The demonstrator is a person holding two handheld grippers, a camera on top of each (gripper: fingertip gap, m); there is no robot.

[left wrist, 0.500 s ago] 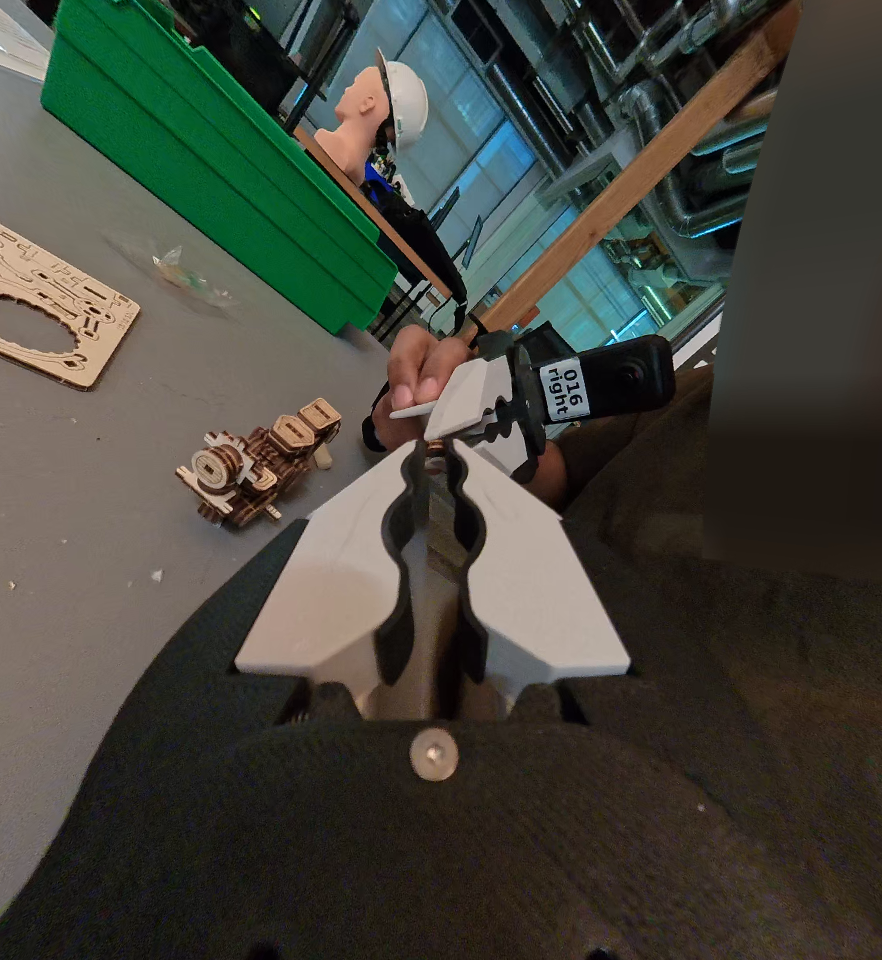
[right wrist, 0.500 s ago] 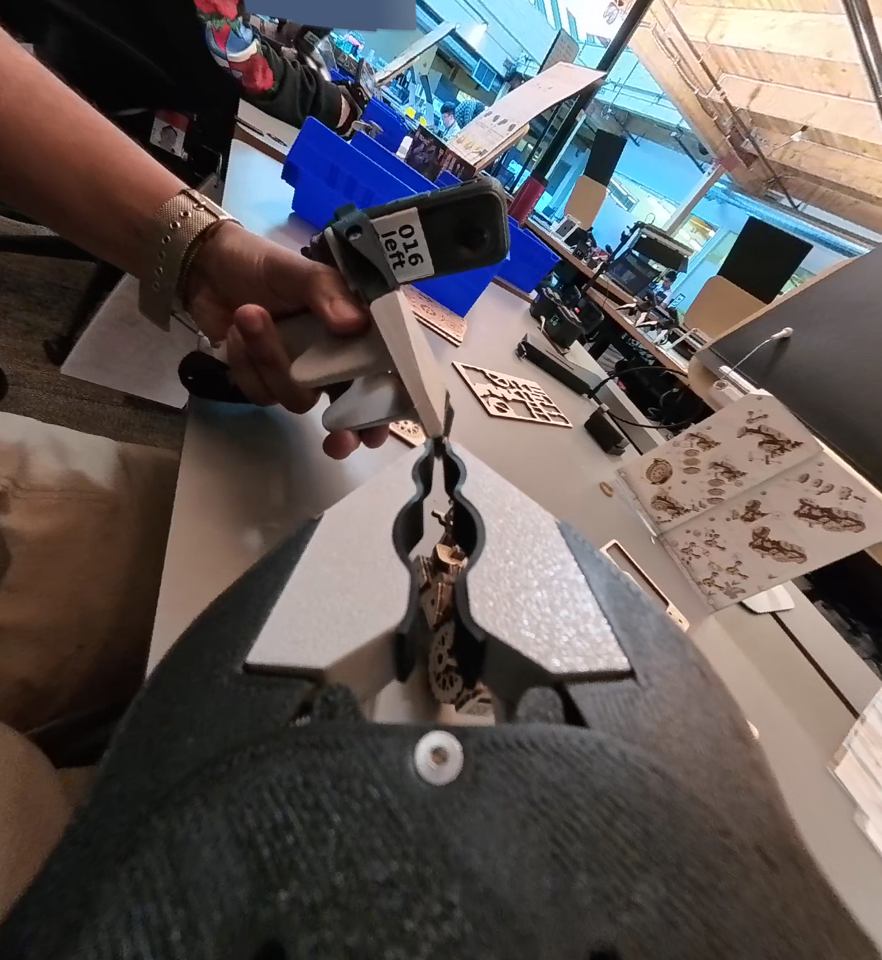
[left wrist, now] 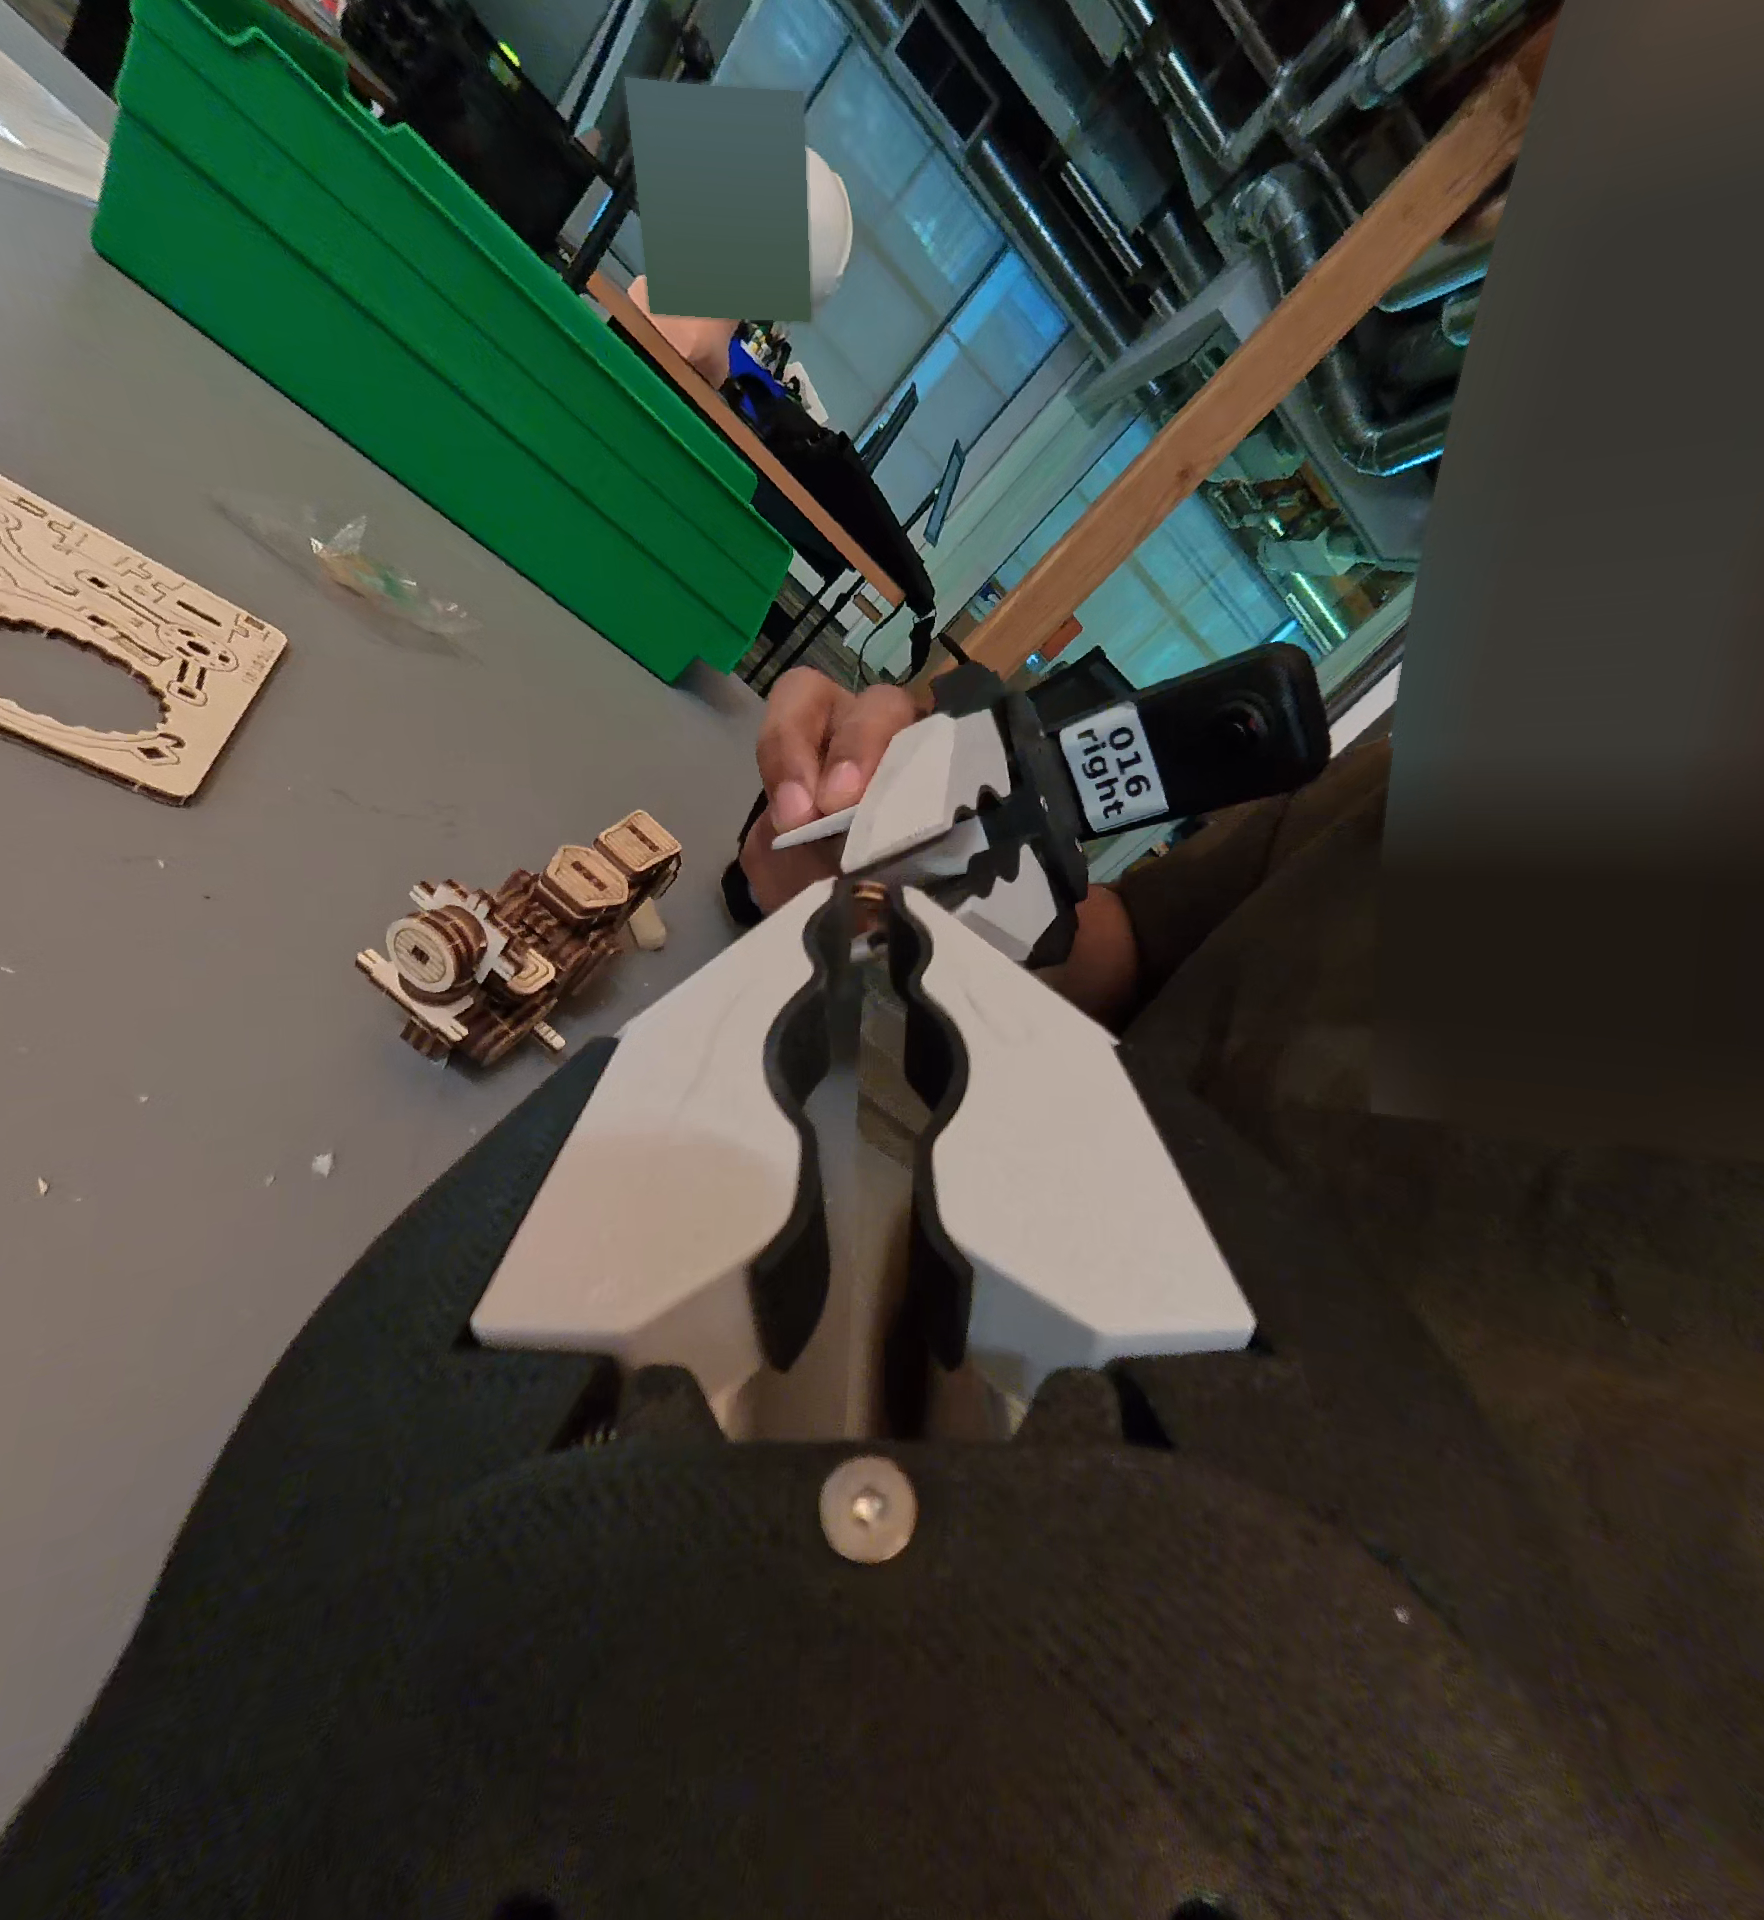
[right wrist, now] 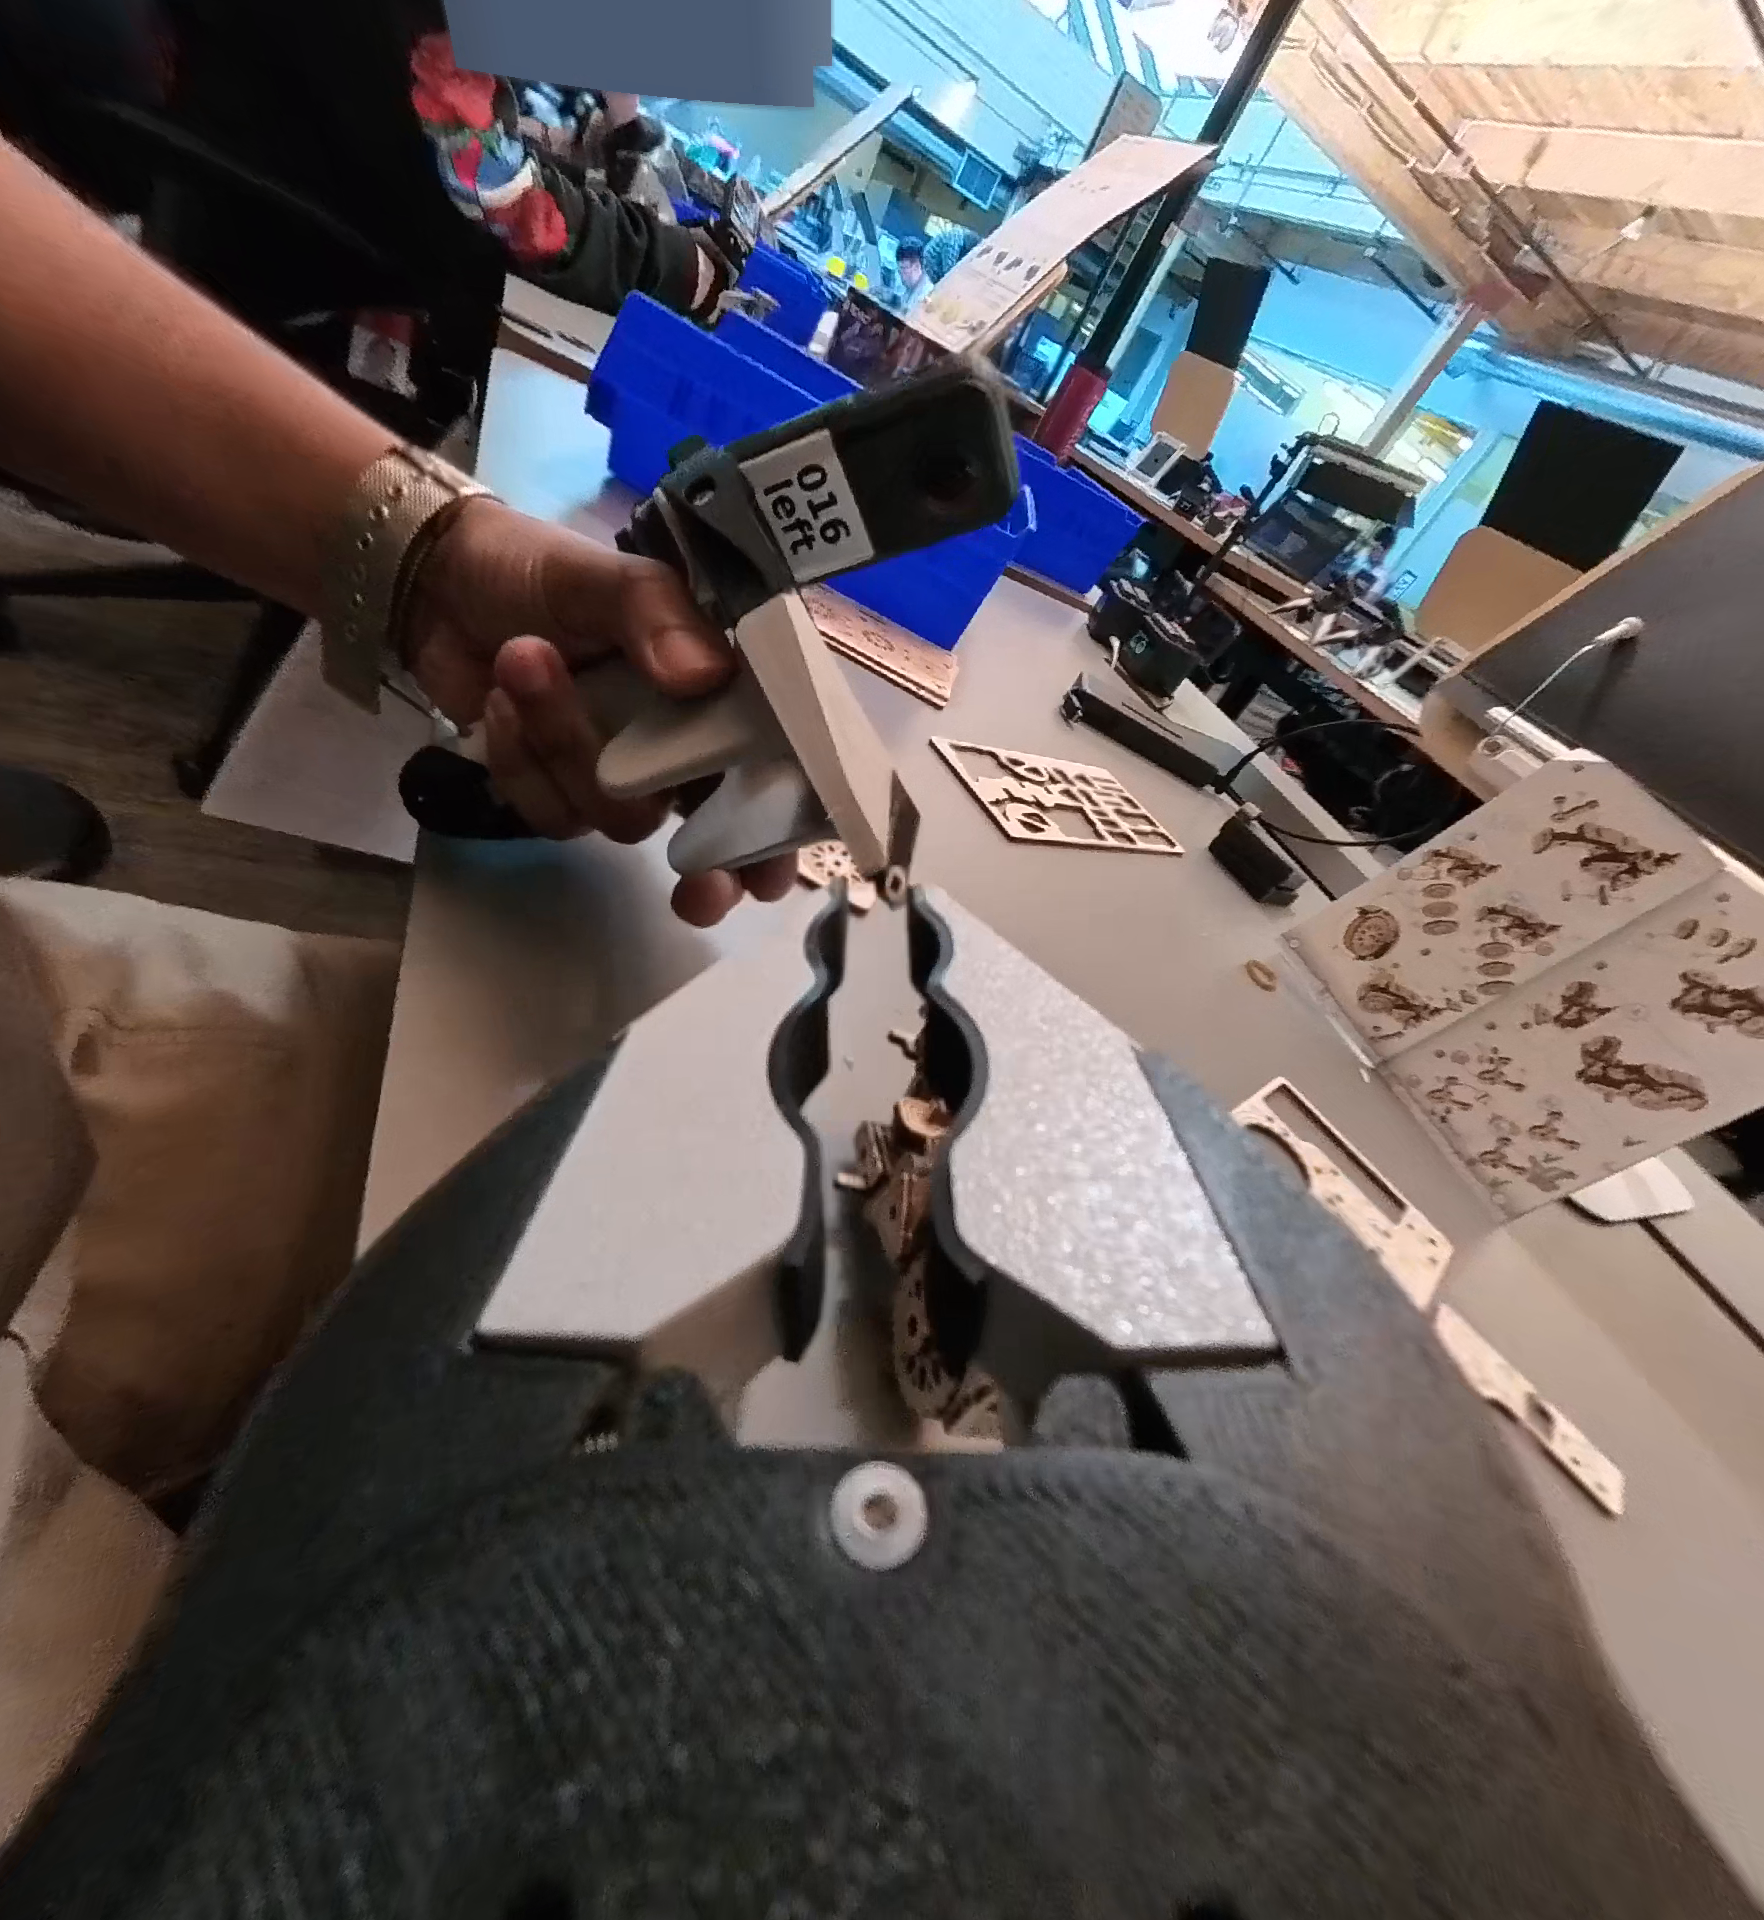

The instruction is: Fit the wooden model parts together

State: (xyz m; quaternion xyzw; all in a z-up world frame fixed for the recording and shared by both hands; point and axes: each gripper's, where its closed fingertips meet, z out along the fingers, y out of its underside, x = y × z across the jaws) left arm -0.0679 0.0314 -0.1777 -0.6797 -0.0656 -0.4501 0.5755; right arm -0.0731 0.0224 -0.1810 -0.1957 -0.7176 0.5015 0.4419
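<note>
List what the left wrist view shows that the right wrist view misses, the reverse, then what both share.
Left wrist view only: green bin, part-built wooden model lying on the table, punched-out wooden sheet.
Right wrist view only: blue bins, picture sheet, bracelet.
Both: the grey table, and the two grippers nose to nose around a small part.

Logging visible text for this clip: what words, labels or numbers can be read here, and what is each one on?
I don't quote writing; here is where it stands.
Legible, not quoted: white sticker on the right gripper camera.
Legible, not quoted: matching sticker on the left gripper camera.
Too small to read: marks on the wooden parts sheet.
Too small to read: any print on the illustrated paper sheet.
</note>
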